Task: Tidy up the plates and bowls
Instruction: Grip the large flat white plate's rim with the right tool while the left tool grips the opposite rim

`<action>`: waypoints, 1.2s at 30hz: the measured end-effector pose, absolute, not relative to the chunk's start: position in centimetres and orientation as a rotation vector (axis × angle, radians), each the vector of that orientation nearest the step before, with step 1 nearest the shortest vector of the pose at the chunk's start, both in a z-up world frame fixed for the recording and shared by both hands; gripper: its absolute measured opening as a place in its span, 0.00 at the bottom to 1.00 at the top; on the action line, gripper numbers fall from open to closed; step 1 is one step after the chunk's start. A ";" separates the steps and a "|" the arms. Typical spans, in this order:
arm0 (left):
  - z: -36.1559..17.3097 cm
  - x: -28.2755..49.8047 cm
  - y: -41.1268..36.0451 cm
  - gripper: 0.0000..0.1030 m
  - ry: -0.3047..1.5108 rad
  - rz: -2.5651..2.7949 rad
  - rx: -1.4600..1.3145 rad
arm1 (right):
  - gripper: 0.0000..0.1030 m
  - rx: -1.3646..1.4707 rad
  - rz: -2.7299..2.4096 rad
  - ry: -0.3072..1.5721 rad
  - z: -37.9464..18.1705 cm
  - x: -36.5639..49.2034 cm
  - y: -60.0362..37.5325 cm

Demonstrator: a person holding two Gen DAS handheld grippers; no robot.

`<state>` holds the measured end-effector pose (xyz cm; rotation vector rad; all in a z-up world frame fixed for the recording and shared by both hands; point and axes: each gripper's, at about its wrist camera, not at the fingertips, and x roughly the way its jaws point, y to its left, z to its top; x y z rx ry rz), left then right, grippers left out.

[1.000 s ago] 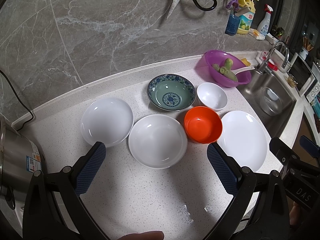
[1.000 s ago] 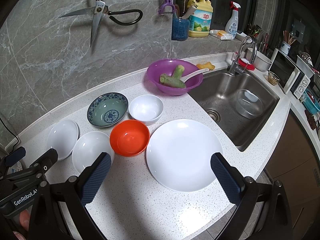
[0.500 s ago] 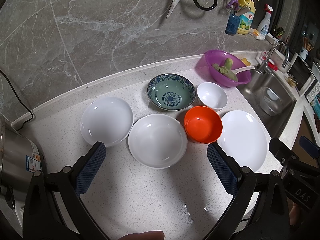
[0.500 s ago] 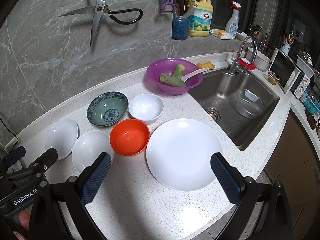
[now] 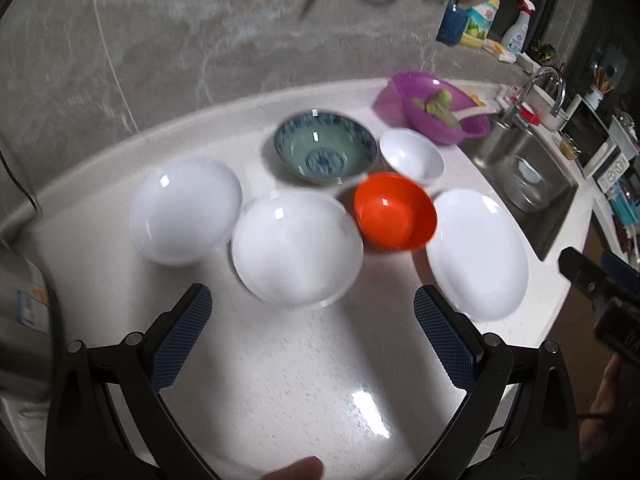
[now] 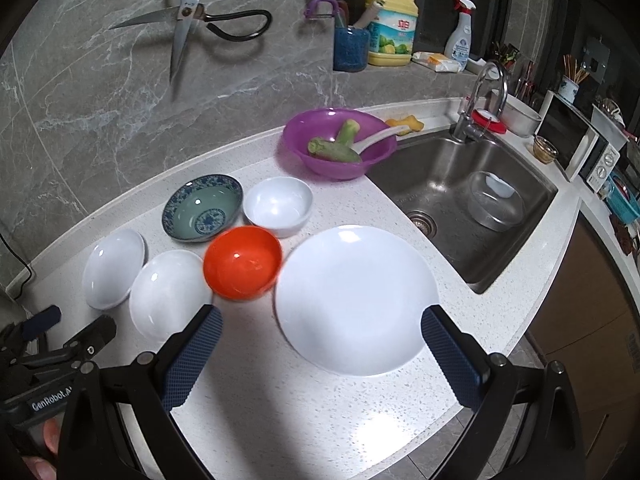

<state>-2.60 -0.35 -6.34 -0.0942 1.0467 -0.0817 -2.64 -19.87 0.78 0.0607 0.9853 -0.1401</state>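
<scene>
On the white counter lie two white shallow plates [image 5: 186, 210] [image 5: 298, 248], an orange bowl [image 5: 394, 210], a blue-patterned green bowl [image 5: 326, 146], a small white bowl [image 5: 412, 154] and a large white plate [image 5: 478, 252]. My left gripper [image 5: 312, 332] hovers open just short of the middle white plate. My right gripper [image 6: 322, 354] is open above the near edge of the large white plate [image 6: 356, 298], with the orange bowl [image 6: 242, 262] to its left. Neither gripper holds anything.
A purple bowl [image 6: 340, 142] with vegetable pieces and a spoon stands behind the dishes. The sink [image 6: 472, 196] with a glass bowl lies to the right. A steel pot [image 5: 24, 320] stands at the left. Scissors [image 6: 188, 36] hang on the marble wall.
The left gripper view has shifted and blurred, with the dishes now lower and slightly right in it. In the right view the dishes sit a little lower. No dish has moved on the counter.
</scene>
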 end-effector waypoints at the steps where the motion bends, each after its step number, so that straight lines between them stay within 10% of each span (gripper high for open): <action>1: -7.3 -2.9 -0.2 0.98 1.060 -0.113 -0.132 | 0.99 0.074 -0.135 0.984 0.3 -3.2 -20.8; 19: -18.3 -0.4 -9.7 0.98 1.296 -0.042 -0.297 | 0.97 0.160 0.288 1.078 -9.8 5.1 -39.1; 27: -20.7 1.5 -12.5 0.67 1.271 0.040 -0.234 | 0.65 0.202 0.459 1.247 -14.8 9.7 -42.3; 36: -21.6 3.8 -13.6 0.49 1.271 -0.051 -0.293 | 0.50 0.242 0.536 1.322 -17.3 11.5 -43.1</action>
